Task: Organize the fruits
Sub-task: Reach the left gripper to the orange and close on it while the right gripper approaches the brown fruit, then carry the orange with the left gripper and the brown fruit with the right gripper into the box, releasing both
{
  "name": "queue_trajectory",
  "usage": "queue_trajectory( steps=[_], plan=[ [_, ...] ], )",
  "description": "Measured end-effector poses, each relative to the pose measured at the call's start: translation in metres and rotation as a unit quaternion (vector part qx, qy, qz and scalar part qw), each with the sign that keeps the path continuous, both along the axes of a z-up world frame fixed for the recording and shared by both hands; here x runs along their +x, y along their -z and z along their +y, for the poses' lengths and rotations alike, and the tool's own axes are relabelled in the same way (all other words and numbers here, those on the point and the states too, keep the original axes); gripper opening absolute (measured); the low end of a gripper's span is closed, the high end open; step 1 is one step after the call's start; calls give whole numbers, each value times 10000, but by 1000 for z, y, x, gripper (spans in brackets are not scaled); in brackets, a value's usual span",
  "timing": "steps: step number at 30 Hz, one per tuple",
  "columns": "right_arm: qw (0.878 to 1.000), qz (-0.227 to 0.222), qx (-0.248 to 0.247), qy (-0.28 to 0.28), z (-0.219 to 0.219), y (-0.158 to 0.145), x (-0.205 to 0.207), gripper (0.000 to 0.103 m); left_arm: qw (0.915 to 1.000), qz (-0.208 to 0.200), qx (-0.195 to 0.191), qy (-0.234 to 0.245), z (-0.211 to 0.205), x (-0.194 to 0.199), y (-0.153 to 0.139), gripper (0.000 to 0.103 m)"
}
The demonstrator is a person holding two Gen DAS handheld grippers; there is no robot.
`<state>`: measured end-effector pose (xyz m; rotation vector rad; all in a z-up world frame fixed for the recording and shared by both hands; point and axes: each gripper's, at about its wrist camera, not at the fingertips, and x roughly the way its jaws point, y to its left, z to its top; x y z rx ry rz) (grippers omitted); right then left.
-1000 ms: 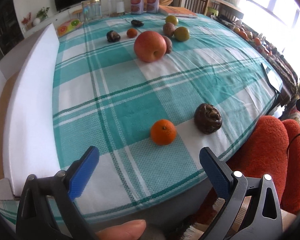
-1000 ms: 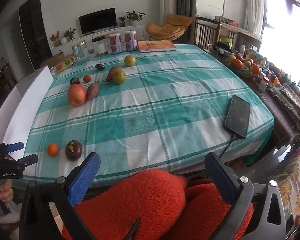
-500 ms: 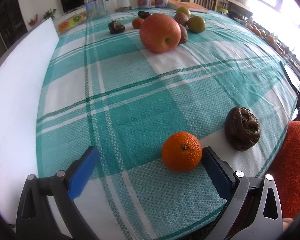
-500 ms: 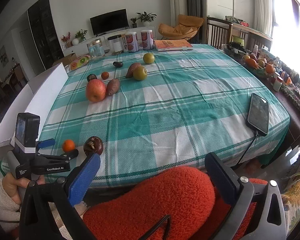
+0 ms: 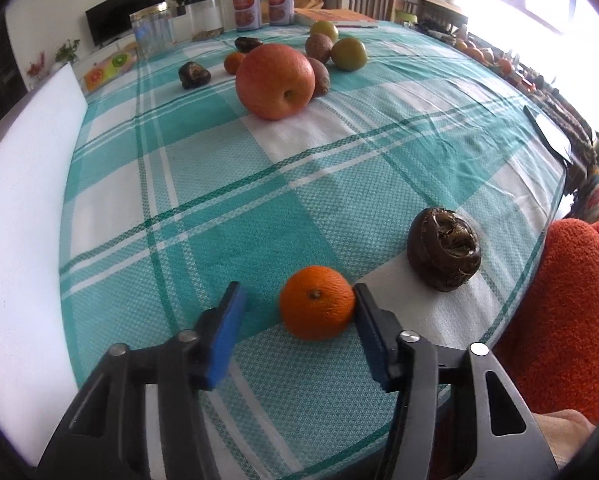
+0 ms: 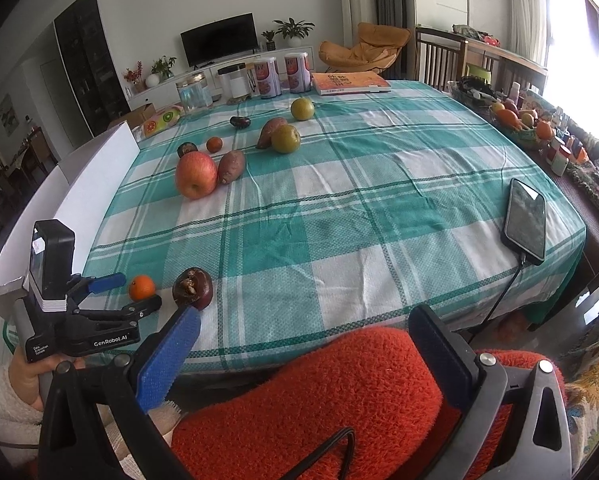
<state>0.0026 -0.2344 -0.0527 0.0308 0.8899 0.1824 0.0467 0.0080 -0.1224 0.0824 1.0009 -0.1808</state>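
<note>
Left gripper (image 5: 297, 312) has pushed in from the table edge and its jaws have narrowed around the small orange (image 5: 317, 303): right finger touching the peel, left finger with a gap yet, so not clamped. Dark brown fruit (image 5: 444, 249) sits just beyond the right finger (untouched). Pick seems imminent. Right gripper (image 6: 305, 354) hangs wide open, empty, off the table.

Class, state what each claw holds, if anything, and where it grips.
Nothing yet. The open left claw straddles the orange, one finger touching its side. The right claw is open, empty.
</note>
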Motion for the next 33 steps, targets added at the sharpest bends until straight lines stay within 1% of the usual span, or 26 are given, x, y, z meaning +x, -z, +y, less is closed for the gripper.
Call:
queue_trajectory(
  steps=[1,2,4,7,9,10,12,13,14,15,16,18,21,23,24,25,26,27,30,32,33],
  plan=[
    [10000,24,14,1,0,1,1,103,10000,7,-6,10,0,2,-1,39],
    [10000,51,41,-5,0,2,2,103,10000,-4,-18,30,1,4,-1,35],
    [9998,108,126,-55,2,3,6,103,10000,-20,-96,9,4,4,-1,33],
    [9982,227,469,-301,3,3,27,103,9993,0,-330,-176,13,4,-2,32],
    [9967,398,509,-492,7,9,57,103,9984,34,-487,-298,22,5,-3,32],
    [9957,577,490,-526,10,14,76,103,9979,38,-539,-357,25,5,-4,32],
    [9916,964,661,-554,14,26,112,101,9973,8,-586,-449,32,4,-7,32],
    [9884,1173,770,-589,18,32,126,90,9971,-18,-595,-477,35,3,-9,32],
    [9851,1326,845,-694,25,35,134,81,9969,-47,-597,-508,39,1,-12,32],
    [9819,1427,888,-874,35,36,137,67,9967,-74,-605,-533,42,-2,-14,32],
    [9782,1465,922,-1148,46,37,135,66,9965,-87,-619,-550,45,-5,-16,32],
    [9689,1578,801,-1732,73,42,122,66,9963,-79,-638,-563,49,-10,-18,32],
    [9563,1849,471,-2214,106,64,101,66,9963,-49,-683,-518,49,-14,-19,32],
    [9560,1830,68,-2294,120,77,95,66,9961,-31,-742,-471,46,-14,-20,32],
    [9553,1849,-55,-2305,124,83,93,65,9959,-24,-784,-455,45,-15,-22,32],
    [9550,1832,-156,-2326,128,87,92,57,9955,-20,-833,-442,44,-14,-24,32],
    [9575,1663,-362,-2327,131,86,90,51,9951,-22,-886,-438,44,-15,-27,32],
    [9573,1626,-439,-2352,133,86,89,46,9946,-35,-940,-435,45,-16,-30,32],
    [9597,1624,-274,-2279,130,81,92,46,9925,-90,-1131,-459,53,-23,-48,32],
    [9609,1554,-151,-2287,132,69,92,46,9890,-130,-1388,-497,64,-31,-65,32],
    [9605,1515,-2,-2334,134,59,91,46,9867,-195,-1528,-527,72,-35,-77,32]
  ],
)
